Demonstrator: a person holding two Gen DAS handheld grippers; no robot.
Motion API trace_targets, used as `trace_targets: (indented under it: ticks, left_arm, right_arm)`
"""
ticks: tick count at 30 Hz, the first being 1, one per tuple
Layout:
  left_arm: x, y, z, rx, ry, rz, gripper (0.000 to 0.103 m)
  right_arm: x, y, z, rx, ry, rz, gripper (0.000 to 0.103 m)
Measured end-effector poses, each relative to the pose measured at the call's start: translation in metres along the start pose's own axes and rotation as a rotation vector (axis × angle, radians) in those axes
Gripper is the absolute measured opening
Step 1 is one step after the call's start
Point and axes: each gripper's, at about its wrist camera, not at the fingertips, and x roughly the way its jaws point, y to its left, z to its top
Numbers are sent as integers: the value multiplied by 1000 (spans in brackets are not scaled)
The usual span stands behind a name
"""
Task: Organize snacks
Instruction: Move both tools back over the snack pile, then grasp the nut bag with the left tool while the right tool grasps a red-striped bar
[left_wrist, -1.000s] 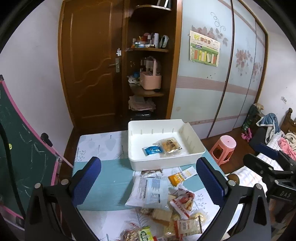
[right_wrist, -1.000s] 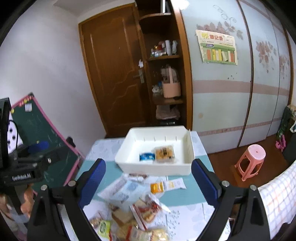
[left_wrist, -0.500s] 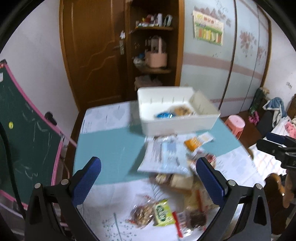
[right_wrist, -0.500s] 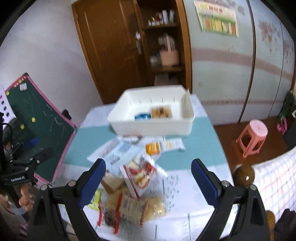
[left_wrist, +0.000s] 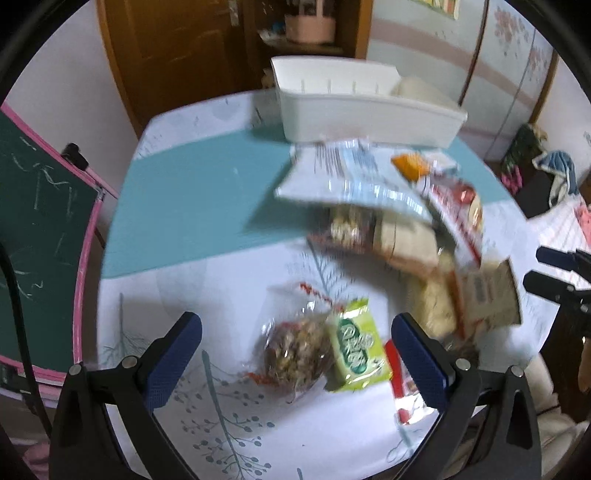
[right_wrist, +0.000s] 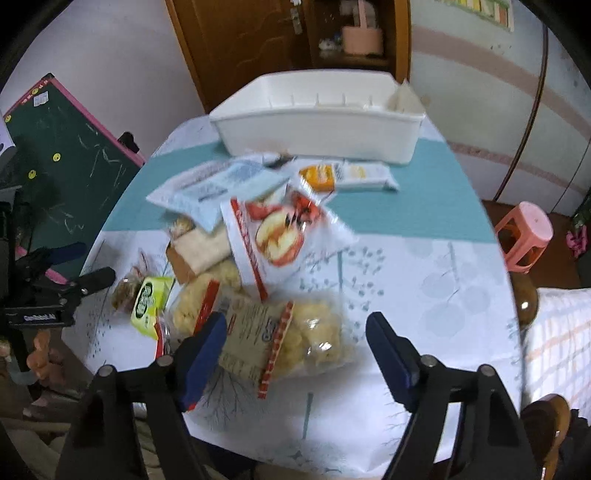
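Observation:
A pile of snack packets lies on the table in front of a white bin (left_wrist: 365, 107); the bin also shows in the right wrist view (right_wrist: 317, 122). My left gripper (left_wrist: 295, 358) is open and empty, low over a clear bag of nut clusters (left_wrist: 295, 350) and a green packet (left_wrist: 356, 345). My right gripper (right_wrist: 295, 350) is open and empty, low over a clear bag of yellow puffs with a red-edged label (right_wrist: 273, 343). A white-and-red apple-chip bag (right_wrist: 280, 236) lies further in. The left gripper shows at the left of the right wrist view (right_wrist: 79, 266).
A large white-blue packet (left_wrist: 354, 177) and an orange packet (right_wrist: 321, 175) lie near the bin. A green chalkboard (left_wrist: 37, 229) stands left of the table. A pink stool (right_wrist: 524, 236) stands right. A wooden door and shelves are behind.
Both grippers have come down and tilted toward the snack pile, so the table fills the views. The bin now sits high in both views. Both stay open.

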Motion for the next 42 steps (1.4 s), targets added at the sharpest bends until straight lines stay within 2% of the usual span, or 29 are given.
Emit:
trace_targets:
  ticks: [6,11,12,17,19,20,22,25,33,42]
  left_arm:
    - [22,-2,-5,37,55,-12,102]
    - [39,9,-6,0,101,-40,100]
    - [43,12,-6,-14,112,-49,99]
    - [56,27,-6,-93,155,-127,89]
    - [58,32,-5,-121,158,-162,82]
    - [57,32,-5,-123,152,-166,78]
    - [57,34,-4,-123,146,-211,61]
    - [56,32,-1,-116,130,-204,51]
    - [40,23,-2,-104,69,-125,49]
    - [-18,17,28,-107,-73,-106,49]
  right_arm:
    - [21,5,-2,-22,37,37,67]
    - [36,13,-2,-52,66,80,55]
    - [37,14,-2,-58,63,85,55]
    - [39,22,2,-96,45,117,37]
    - [39,22,3,-92,45,152,31]
    - [39,22,3,-87,42,165,27]
    - [38,20,4,-80,35,187,24]
    - [36,19,4,-76,27,211,20]
    - [27,24,9,-89,-2,218,14]
    - [3,28,24,-110,-59,213,12]
